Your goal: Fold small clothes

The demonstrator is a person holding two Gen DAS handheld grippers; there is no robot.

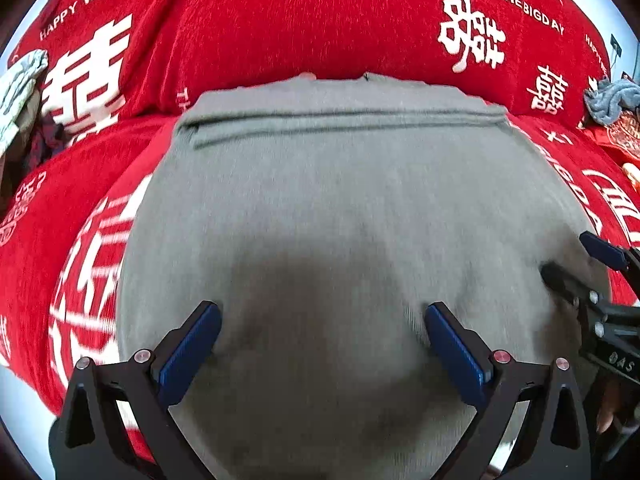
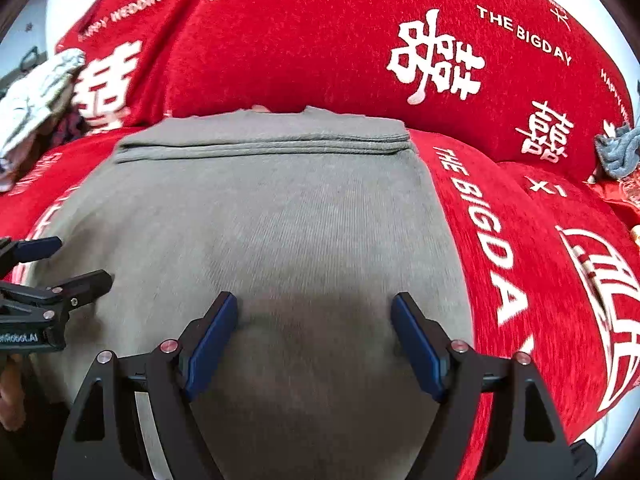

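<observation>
Grey garment [image 1: 340, 200] spread flat on a red cover [image 1: 280, 20] printed with white characters and the words "THE BIG DAY" and "HAPPY WEDDING". Far edge of the garment folded back in a narrow band of stacked layers [image 2: 260, 140], lying against the raised red cushion behind. Left hand-held gripper [image 1: 322, 320] poised over the near part of the garment, jaws wide apart, blue pads [image 1: 192, 348] on either side of bare grey cloth, nothing held between them; dark shadow on the fabric between the jaws. Right hand-held gripper [image 2: 314, 312] likewise over the near part of the garment, to the right of the left one, jaws wide, nothing held. Each gripper visible at the edge of the other's view: right one at the right margin [image 1: 592, 264], left one at the left margin [image 2: 60, 264], both above the garment's near corners; contact with the cloth cannot be told. Crumpled pale clothes [image 2: 36, 96] at the far left on the cover. Bunched blue-grey cloth [image 1: 612, 100] at the far right, well apart from the garment.
</observation>
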